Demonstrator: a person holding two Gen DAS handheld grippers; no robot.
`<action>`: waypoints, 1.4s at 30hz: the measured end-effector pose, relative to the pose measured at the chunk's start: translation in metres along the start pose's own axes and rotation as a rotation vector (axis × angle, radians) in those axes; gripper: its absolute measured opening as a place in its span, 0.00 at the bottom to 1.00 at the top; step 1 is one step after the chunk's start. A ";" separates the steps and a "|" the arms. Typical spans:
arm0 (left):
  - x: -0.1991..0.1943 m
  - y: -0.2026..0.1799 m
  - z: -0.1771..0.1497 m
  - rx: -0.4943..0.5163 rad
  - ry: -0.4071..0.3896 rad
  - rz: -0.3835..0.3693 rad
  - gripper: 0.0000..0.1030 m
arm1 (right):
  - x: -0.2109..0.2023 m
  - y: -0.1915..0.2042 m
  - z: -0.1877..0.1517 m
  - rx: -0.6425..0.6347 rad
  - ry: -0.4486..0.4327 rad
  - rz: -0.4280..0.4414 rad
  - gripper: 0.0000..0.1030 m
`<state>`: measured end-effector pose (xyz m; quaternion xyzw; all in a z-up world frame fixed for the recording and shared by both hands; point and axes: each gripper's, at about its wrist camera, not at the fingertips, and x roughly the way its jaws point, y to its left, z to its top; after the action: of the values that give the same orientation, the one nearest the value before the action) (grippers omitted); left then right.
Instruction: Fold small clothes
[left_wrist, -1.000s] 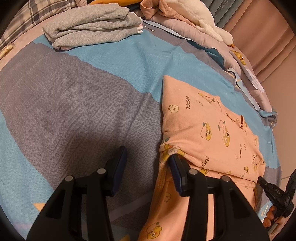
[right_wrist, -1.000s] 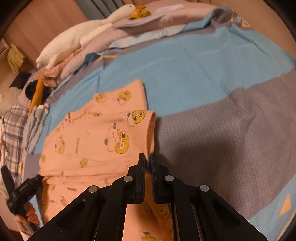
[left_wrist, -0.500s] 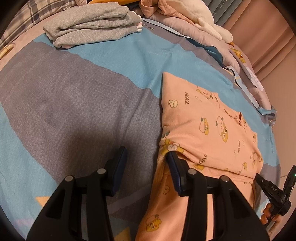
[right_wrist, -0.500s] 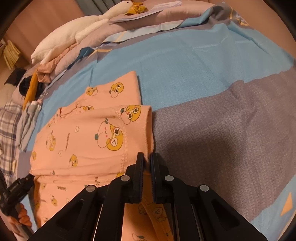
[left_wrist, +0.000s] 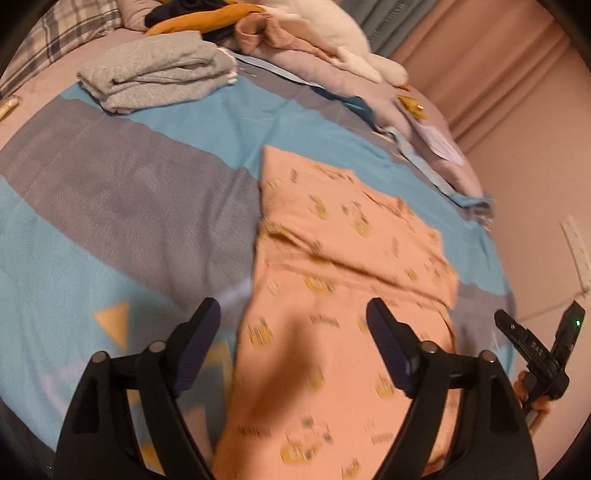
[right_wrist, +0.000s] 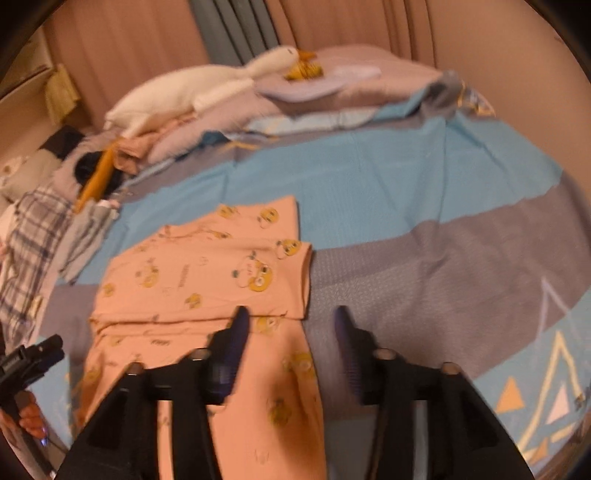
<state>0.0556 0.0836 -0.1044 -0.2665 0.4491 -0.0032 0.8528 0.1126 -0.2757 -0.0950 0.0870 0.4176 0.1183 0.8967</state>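
Both claws just spread, left claw (left_wrist: 291, 332) and right claw (right_wrist: 288, 325) released, peach garment (left_wrist: 351, 236) motion-blurred, lower end cut off

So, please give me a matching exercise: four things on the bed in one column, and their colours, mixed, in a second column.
Things:
1. printed garment
2. folded pile
3. plush goose
4. sheet band under the folded pile

Colours:
A. white
B. blue
C. peach
D. grey

Pairs: 1-C, 2-D, 3-A, 4-B
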 end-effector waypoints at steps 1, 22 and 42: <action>-0.003 -0.001 -0.007 0.009 0.015 -0.015 0.81 | -0.006 0.000 -0.003 -0.008 -0.007 0.005 0.49; -0.012 0.025 -0.109 0.003 0.167 -0.042 0.66 | -0.040 -0.026 -0.137 0.046 0.171 0.007 0.65; -0.014 0.028 -0.148 0.031 0.292 -0.072 0.38 | -0.024 -0.024 -0.184 0.020 0.349 0.056 0.45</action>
<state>-0.0733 0.0442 -0.1737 -0.2661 0.5582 -0.0795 0.7818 -0.0403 -0.2950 -0.2006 0.0855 0.5654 0.1524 0.8061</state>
